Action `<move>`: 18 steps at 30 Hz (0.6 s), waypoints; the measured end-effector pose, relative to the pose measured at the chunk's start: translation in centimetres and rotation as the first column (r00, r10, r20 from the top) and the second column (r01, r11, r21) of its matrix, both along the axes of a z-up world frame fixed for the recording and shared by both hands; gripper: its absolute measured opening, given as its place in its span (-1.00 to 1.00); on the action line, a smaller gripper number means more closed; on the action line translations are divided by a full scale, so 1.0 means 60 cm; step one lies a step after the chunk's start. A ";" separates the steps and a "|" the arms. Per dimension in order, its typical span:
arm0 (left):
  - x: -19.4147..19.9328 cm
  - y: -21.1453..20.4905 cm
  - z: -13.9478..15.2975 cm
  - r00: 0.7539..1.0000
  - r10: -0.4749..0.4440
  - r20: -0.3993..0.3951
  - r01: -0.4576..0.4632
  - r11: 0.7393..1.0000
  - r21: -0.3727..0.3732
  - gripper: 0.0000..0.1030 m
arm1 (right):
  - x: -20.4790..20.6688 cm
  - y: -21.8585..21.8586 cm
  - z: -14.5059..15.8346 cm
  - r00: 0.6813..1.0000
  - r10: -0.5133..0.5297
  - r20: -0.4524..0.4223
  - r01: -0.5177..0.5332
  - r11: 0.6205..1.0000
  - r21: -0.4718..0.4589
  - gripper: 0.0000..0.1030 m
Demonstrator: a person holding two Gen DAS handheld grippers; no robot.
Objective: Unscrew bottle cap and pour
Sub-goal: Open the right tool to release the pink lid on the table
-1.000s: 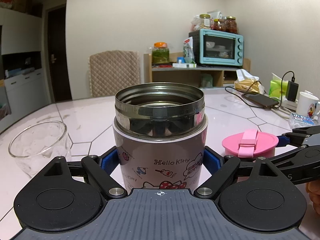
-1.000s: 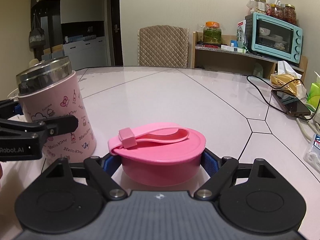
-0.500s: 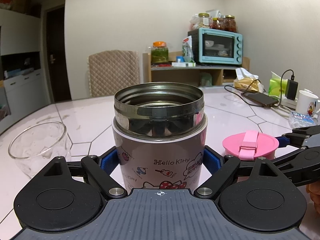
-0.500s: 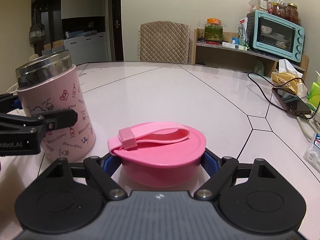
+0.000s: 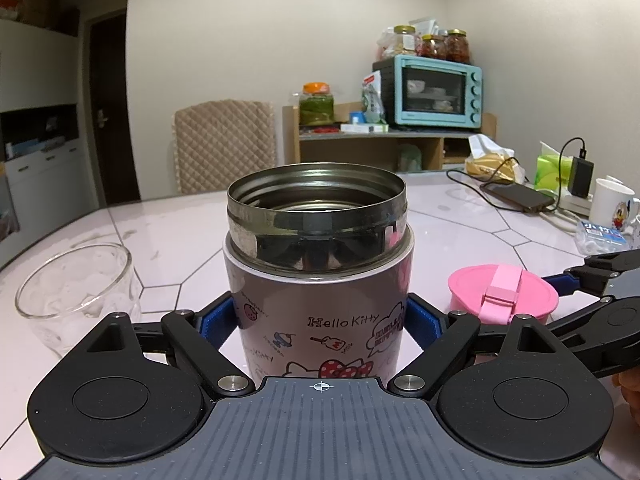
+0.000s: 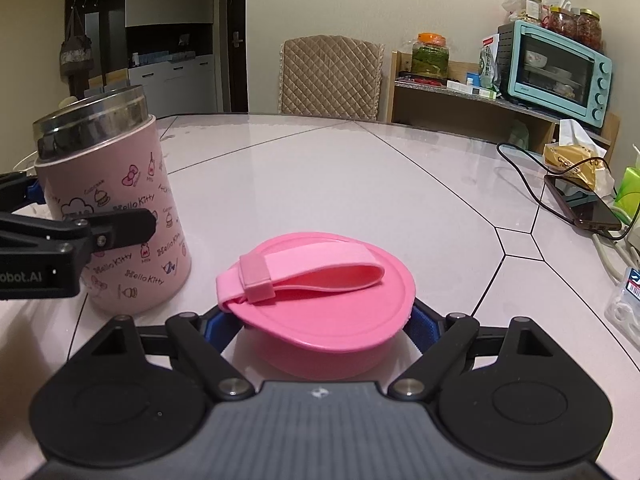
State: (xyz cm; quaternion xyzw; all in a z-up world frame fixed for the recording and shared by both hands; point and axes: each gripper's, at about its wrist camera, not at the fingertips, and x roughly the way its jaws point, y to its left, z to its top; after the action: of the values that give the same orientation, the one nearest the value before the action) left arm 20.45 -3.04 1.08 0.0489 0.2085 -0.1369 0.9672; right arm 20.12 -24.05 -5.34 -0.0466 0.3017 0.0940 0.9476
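A pink Hello Kitty flask (image 5: 318, 276) with an open steel mouth stands on the table, capless. My left gripper (image 5: 319, 320) is shut on its body; both also show in the right wrist view, flask (image 6: 120, 208) and gripper (image 6: 72, 236). My right gripper (image 6: 322, 320) is shut on the pink cap (image 6: 320, 296) with its strap, down at the table to the right of the flask. The cap also shows in the left wrist view (image 5: 502, 294). An empty glass (image 5: 76, 292) stands left of the flask.
A phone with cable (image 6: 580, 204), tissue packs (image 5: 554, 168), a white mug (image 5: 610, 210) and a small plastic box (image 5: 600, 236) lie along the table's right side. A chair (image 5: 224, 144) and a shelf with a teal oven (image 5: 436, 96) stand behind the table.
The right gripper with the cap has come down slightly toward the table and tilted. The left gripper and flask have hardly moved.
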 end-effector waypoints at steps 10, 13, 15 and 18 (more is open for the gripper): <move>-0.004 -0.001 -0.001 1.000 -0.002 -0.005 0.002 1.000 -0.001 0.79 | -0.001 0.003 -0.002 1.000 0.001 -0.007 -0.002 1.000 -0.026 0.99; -0.004 -0.003 -0.002 1.000 -0.002 -0.007 0.002 1.000 0.000 0.80 | -0.003 0.002 -0.003 1.000 0.001 -0.010 -0.002 0.999 -0.034 0.99; -0.004 -0.003 -0.002 1.000 -0.003 -0.008 0.003 1.000 0.000 0.80 | -0.004 0.000 -0.004 1.000 0.001 -0.012 -0.001 1.000 -0.031 1.00; -0.006 -0.003 -0.002 1.000 -0.004 -0.010 0.004 1.000 0.001 0.80 | -0.008 -0.001 -0.003 1.000 0.002 -0.012 -0.003 0.999 -0.034 1.00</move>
State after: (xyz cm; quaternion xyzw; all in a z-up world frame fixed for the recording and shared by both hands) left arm 20.11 -3.22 0.95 0.0492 0.2132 -0.1387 0.9659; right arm 19.67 -24.13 -5.51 -0.0624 0.3087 0.0902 0.9448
